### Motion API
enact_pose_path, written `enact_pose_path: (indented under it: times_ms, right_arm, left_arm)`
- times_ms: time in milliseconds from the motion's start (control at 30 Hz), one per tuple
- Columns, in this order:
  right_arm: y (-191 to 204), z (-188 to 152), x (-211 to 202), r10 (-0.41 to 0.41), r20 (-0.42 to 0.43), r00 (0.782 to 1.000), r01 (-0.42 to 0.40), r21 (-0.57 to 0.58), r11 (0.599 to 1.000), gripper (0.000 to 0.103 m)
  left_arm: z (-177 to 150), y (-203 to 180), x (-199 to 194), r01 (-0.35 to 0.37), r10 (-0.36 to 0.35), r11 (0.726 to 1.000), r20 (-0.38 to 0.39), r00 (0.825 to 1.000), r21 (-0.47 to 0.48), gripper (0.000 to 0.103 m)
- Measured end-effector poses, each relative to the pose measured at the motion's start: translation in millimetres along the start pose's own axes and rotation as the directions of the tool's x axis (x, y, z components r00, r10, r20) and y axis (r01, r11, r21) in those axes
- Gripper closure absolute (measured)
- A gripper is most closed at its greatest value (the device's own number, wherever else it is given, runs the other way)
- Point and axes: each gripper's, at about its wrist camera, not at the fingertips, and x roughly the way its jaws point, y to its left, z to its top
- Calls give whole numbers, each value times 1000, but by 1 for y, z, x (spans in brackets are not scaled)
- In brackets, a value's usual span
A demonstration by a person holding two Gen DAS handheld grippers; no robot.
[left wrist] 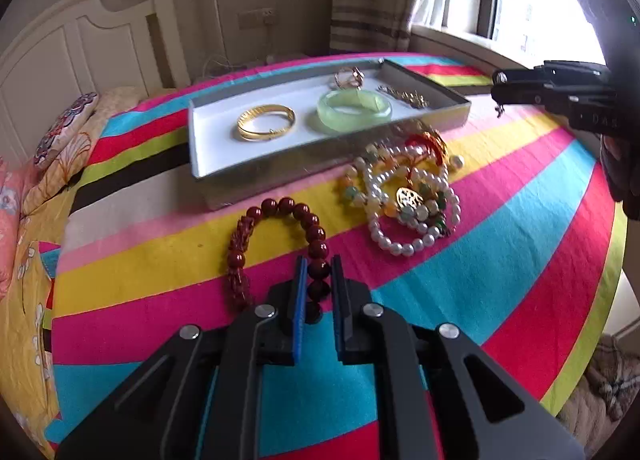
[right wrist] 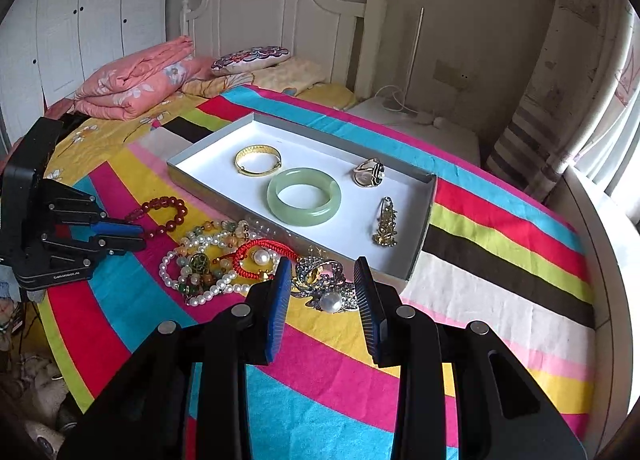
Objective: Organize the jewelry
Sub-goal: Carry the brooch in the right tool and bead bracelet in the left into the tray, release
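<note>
Jewelry is split between a shallow grey tray [right wrist: 420, 236] and the striped bedspread [right wrist: 500, 260] it sits on, which reads as sorting under way: the tray is the destination and the loose heap beside its near wall is what remains; at the left, the red bead bracelet [left wrist: 280, 244] lies flat on the cloth, a loop of glossy dark-red round beads with a carved section on one side, and the left gripper [left wrist: 319, 266] has its blue-padded jaws nearly together around a few beads on the near side of the loop, apparently pinching them, probably to lift the bracelet toward the tray; next comes the tangle [right wrist: 208, 260] of pearl strands, pale green and amber beads, a gold filigree pendant and a red cord, overlapping so that pulling one would likely drag the others; inside the tray, well spaced so nothing snags, lie a gold bangle [right wrist: 258, 160], a translucent green jade bangle [right wrist: 304, 196], a ring [right wrist: 369, 173] and a gold brooch with a pin [right wrist: 385, 222]; at the right, the right gripper [right wrist: 323, 266] hovers with its jaws wide apart on either side of a rhinestone brooch [right wrist: 324, 288] set with a pearl, holding nothing, seemingly lined up to take it.
</note>
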Motion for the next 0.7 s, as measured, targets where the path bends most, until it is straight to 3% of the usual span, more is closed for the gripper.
enact_pose_path:
  times_ms: [133,333,700]
  right_arm:
    - [9,13,-3,-8,25,1000,8,-5,1000,71]
    - [22,30,0,-6,43,999,7,-39,999,71]
    - [8,49,28,-28,44,999,28,-6,1000,71]
  left_arm:
    - [3,19,-21,29,-20,995,101,995,-94,92]
    - [26,34,-41,69,-37,984,187,982,-166,92]
    - [90,27,-24,68,-38,987,206,978,-143,92]
